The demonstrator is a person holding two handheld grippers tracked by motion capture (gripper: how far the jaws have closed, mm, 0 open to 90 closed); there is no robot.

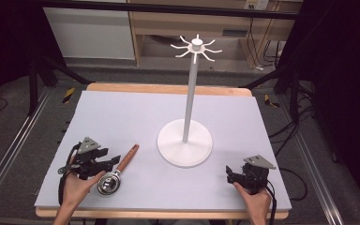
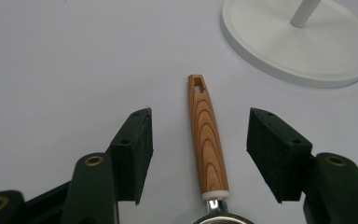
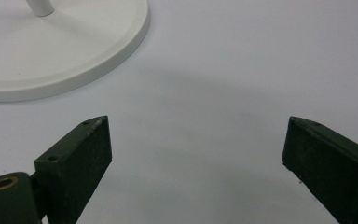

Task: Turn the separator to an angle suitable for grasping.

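A small strainer with a round shiny metal bowl and a grained reddish-brown wooden handle [image 2: 208, 142] lies flat on the pale grey mat, near its front left, handle end (with a hanging slot) pointing toward the round base of a tall white metal hook stand [image 1: 184, 141] standing upright mid-table.

In the left gripper view, the strainer's [image 2: 208, 154] metal bowl is cut off by the bottom edge, and the white stand's base [image 2: 298, 44] runs off the top right. In the right gripper view, that base [image 3: 60, 51] is clipped at the upper left, and the pole [image 3: 39, 6] is cropped to a stub.
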